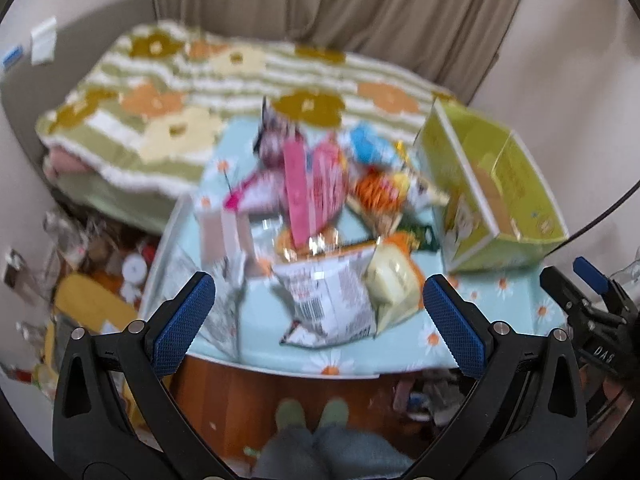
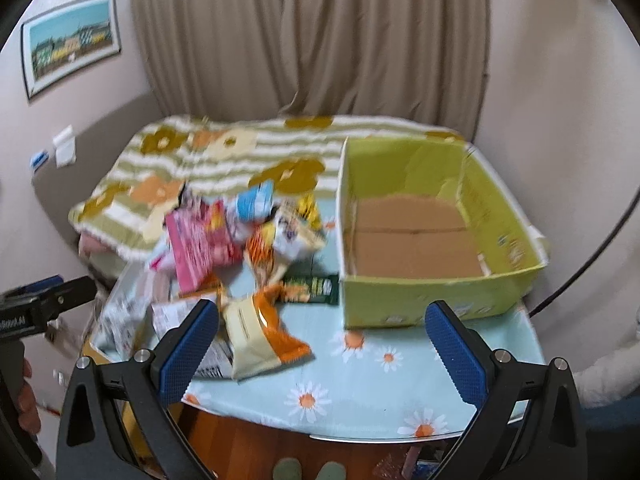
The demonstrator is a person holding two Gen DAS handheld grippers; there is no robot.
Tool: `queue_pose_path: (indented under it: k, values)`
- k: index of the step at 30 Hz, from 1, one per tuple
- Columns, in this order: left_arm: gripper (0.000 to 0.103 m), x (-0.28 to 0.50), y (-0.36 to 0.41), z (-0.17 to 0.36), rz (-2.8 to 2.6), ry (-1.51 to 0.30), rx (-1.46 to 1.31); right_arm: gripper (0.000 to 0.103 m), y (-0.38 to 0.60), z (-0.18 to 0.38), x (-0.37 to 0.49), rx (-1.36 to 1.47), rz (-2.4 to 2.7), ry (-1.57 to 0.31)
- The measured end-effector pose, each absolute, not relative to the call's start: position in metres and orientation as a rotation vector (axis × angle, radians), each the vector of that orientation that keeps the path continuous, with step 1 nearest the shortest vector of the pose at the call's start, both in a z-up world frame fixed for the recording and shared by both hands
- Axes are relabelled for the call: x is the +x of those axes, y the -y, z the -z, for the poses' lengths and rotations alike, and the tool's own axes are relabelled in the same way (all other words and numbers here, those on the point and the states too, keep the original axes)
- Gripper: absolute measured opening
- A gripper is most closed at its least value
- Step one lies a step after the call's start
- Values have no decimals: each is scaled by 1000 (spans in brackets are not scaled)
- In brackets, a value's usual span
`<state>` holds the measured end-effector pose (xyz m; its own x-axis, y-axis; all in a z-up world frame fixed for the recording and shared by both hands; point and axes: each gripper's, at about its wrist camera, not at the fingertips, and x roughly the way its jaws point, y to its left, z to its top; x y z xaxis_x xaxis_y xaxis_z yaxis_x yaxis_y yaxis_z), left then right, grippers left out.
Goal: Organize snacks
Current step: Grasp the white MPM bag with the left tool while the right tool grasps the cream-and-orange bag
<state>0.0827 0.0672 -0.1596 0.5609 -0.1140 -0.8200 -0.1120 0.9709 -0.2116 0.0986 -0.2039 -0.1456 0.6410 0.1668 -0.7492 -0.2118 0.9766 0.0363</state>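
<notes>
Table [image 2: 360, 376] front bare; snack pile [image 2: 240, 248] left, box [image 2: 420, 300] right; both grippers [image 1: 318, 312] [image 2: 322, 344] open.

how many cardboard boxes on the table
1: the open green cardboard box stands empty on the right of the daisy-print table, beside the snack pile.

Beige curtains [image 2: 312, 40] hang behind a floral-blanketed bed [image 2: 224, 152]; framed picture [image 2: 70, 42] on wall.

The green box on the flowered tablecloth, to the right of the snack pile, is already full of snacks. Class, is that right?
Not quite. The green box is empty: the right wrist view shows its bare brown floor. It does sit on the flowered tablecloth, right of the snack pile.
</notes>
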Motion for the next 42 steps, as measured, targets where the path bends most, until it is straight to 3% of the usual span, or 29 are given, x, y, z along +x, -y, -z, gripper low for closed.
queue_pose_path:
  k: [14,21,25,37,41,42]
  values:
    - [103,122,-27,251,-96,-1180,-272,103,163,263,131,-292,-503,-1021]
    - [92,137,-27,281,-159,-1238,-331,103,151,278,145,-325,-614,-1046]
    - [81,142,-28,293,-165,-1254,-371,103,143,284,151,-347,-654,-1043]
    - [69,139,-33,291,-190,-1239,-343,102,130,290,167,-343,-718,-1042]
    - [69,138,-33,287,-204,-1230,-297,96,128,292,178,-314,-734,-1064]
    - [69,137,-34,286,-205,-1229,-292,90,127,293,180,-309,-737,-1071]
